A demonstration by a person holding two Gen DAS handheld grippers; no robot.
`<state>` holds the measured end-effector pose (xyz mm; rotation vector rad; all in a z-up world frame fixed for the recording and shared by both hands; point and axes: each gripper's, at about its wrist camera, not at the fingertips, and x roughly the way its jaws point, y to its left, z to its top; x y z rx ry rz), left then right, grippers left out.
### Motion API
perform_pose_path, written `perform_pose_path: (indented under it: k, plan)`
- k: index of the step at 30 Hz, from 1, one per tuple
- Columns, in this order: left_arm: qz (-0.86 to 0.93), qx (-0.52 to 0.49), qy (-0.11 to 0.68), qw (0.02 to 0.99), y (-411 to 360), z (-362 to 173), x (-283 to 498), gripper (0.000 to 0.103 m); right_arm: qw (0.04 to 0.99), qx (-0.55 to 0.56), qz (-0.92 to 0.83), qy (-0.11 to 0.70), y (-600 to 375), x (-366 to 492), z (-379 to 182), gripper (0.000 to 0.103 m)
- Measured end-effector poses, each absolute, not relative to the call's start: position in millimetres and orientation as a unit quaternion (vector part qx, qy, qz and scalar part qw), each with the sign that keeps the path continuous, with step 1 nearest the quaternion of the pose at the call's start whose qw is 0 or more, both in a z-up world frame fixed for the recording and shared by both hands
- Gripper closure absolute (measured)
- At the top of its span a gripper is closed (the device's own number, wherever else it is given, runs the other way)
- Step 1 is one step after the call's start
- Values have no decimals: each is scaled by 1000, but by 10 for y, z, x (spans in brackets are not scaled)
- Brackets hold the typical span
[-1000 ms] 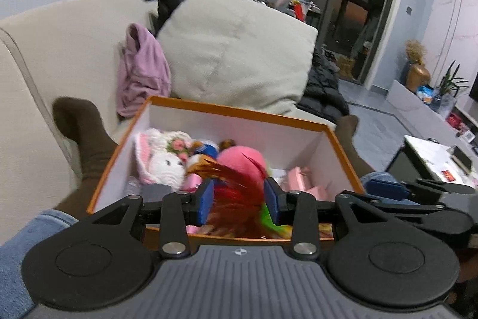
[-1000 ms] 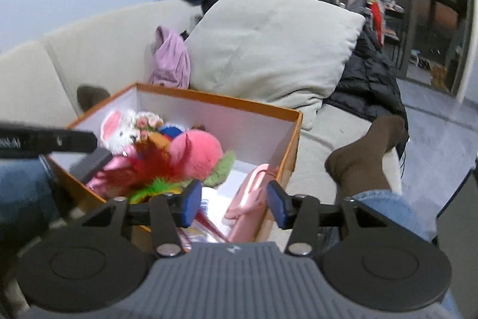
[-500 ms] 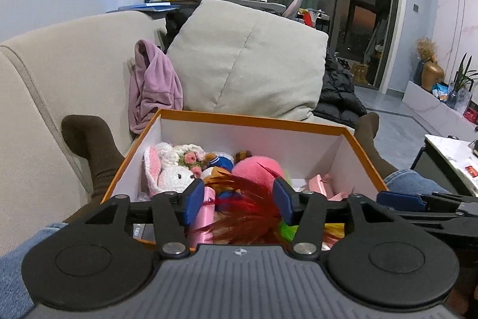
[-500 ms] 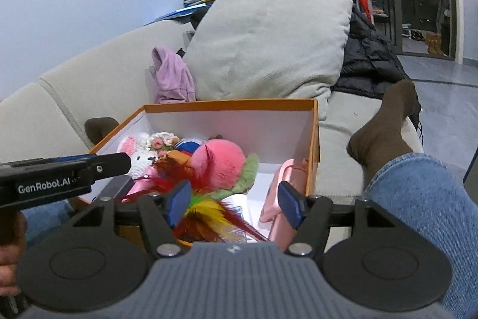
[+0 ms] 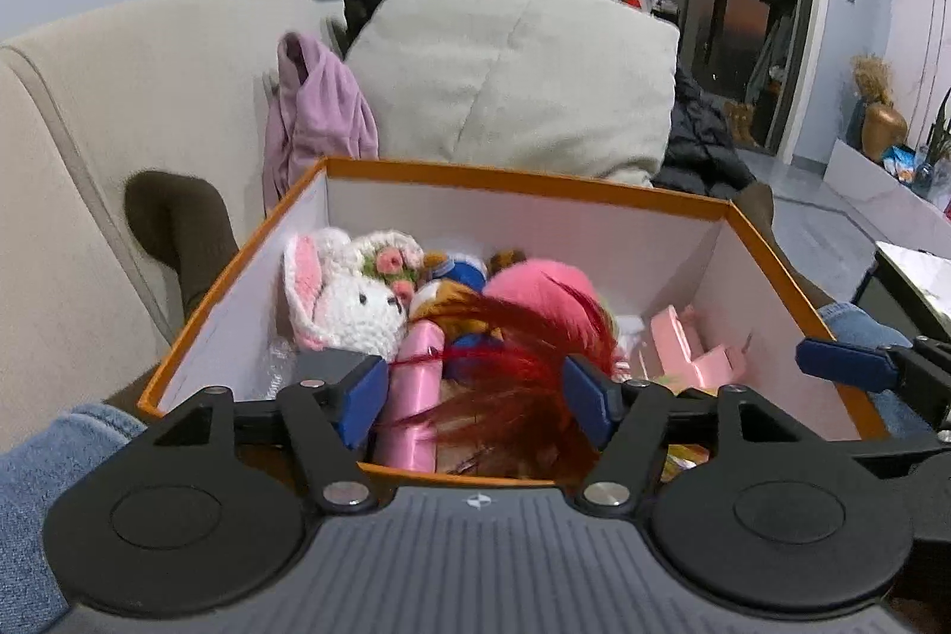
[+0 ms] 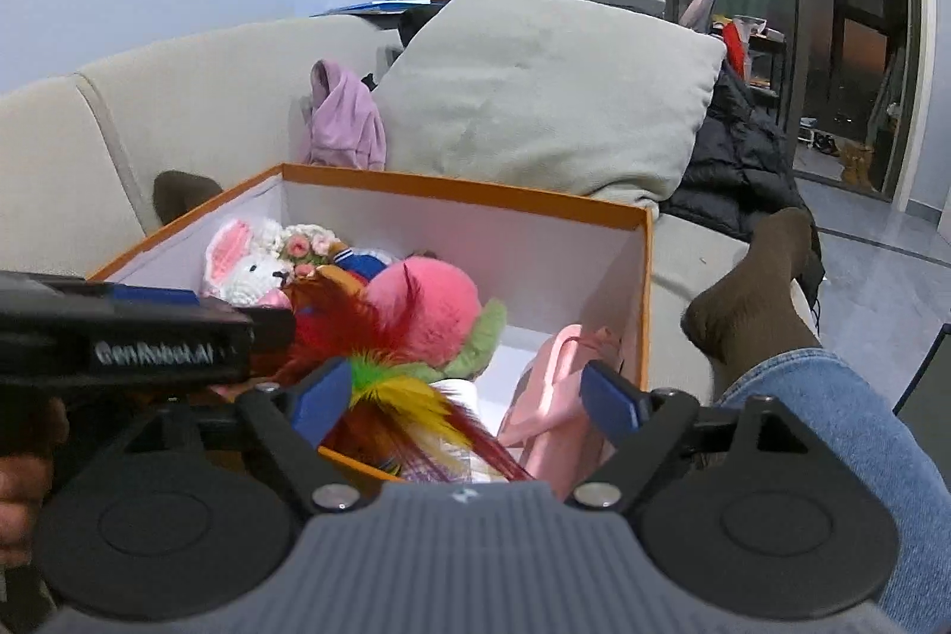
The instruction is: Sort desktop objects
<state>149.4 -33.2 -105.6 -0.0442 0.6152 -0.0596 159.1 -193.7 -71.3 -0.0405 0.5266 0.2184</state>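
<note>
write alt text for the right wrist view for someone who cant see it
The right gripper, fingers open, hovers over an orange-rimmed box on a sofa, holding a crochet bunny, pink plush, coloured feathers and a pink case. The left gripper enters from the left.

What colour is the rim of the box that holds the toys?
Orange; the inner walls are white. The box rim shows best in the right wrist view.

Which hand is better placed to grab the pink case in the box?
Probably the right. The right gripper stands open with the pink case just inside its right finger, while the left gripper faces red feathers and a pink ribbon roll.
</note>
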Motion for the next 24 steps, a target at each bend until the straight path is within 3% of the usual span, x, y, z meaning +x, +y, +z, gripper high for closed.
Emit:
perform_pose_path:
  k: [10, 24]
  plan:
    - [-4, -17, 286, 958, -375, -1126, 1532, 16, 965, -26, 98, 241, -1912, 1583, -760, 14]
    - [6, -15, 282, 959, -384, -1142, 1536, 15, 968, -25, 98, 229, -1899, 1563, -790, 12]
